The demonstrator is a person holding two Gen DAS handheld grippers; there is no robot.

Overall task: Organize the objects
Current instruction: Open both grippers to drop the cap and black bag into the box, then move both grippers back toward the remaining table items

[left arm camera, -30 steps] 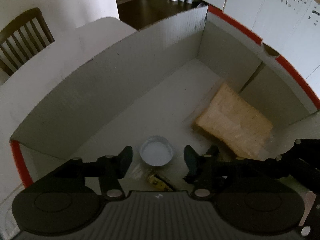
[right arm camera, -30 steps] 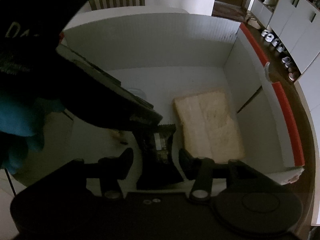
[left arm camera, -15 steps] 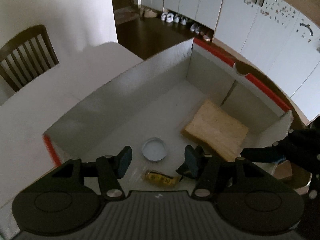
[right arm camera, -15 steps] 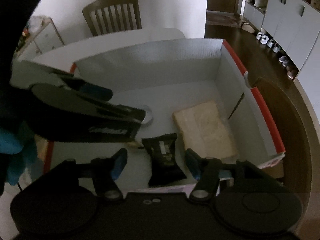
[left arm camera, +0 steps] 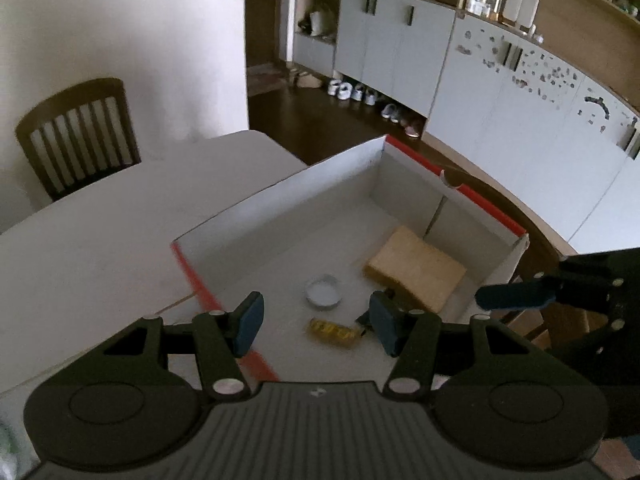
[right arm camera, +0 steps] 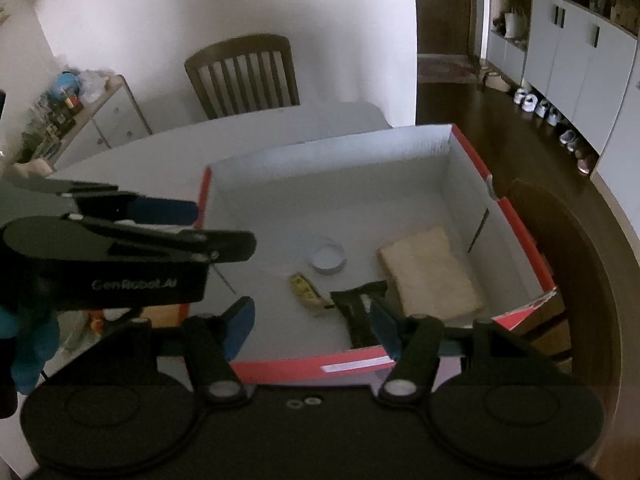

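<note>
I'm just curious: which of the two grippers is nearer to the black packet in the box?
Right, probably. The right gripper hangs above the box's near wall with the black packet just beyond its fingers. The left gripper hangs over the box's left edge, farther off.

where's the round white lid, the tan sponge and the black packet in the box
round white lid (right arm camera: 328, 258): right wrist view, middle of its flat inner face
tan sponge (right arm camera: 430, 274): right wrist view, centre of its top face
black packet (right arm camera: 356, 306): right wrist view, upper part of the wrapper, left of the right tong
</note>
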